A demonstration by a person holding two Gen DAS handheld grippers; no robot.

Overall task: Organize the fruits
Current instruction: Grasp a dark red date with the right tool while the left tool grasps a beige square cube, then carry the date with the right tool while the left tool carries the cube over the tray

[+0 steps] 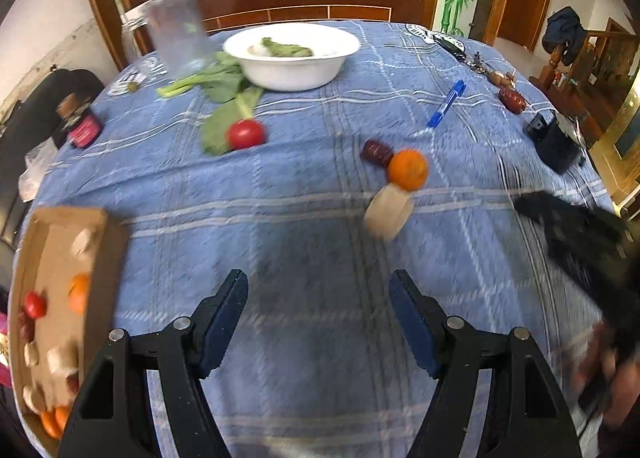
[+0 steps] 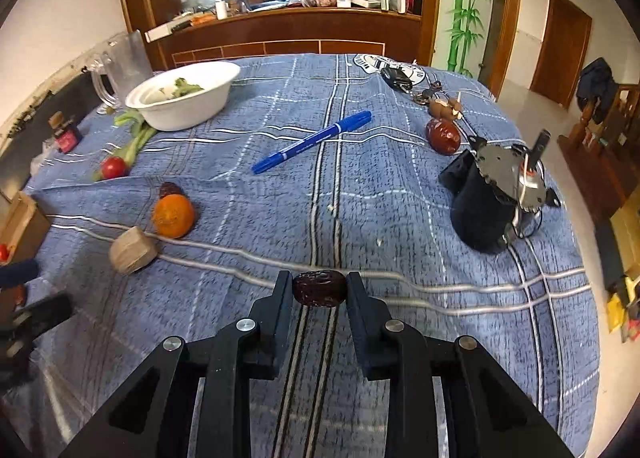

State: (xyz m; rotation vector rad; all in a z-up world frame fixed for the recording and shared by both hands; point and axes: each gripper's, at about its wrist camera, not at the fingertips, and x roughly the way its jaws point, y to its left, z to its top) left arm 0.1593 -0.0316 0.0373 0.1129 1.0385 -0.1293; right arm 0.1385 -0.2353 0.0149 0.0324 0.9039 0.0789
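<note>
My right gripper [image 2: 319, 287] is shut on a dark red date [image 2: 319, 289], held above the blue checked cloth. My left gripper [image 1: 319, 290] is open and empty over the cloth. A cardboard tray [image 1: 102, 234] at the left edge holds several fruits: tomato, oranges, dates and pale pieces. On the cloth lie an orange [image 1: 408, 169] [image 2: 173, 216], a date [image 1: 376, 152] [image 2: 171, 189] behind it, a pale cylinder piece [image 1: 388, 212] [image 2: 133, 250], a tomato [image 1: 245, 133] [image 2: 114, 167] and another date [image 1: 512, 99] [image 2: 443, 135] at the right.
A white bowl [image 1: 292, 70] [image 2: 188, 108] with greens stands at the back, leafy stalks [image 1: 216, 86] beside it. A blue marker [image 2: 312, 141], a glass mug [image 2: 120, 66], keys [image 2: 396, 77], a small jar [image 2: 66, 136] and a black device [image 2: 492, 202] lie around.
</note>
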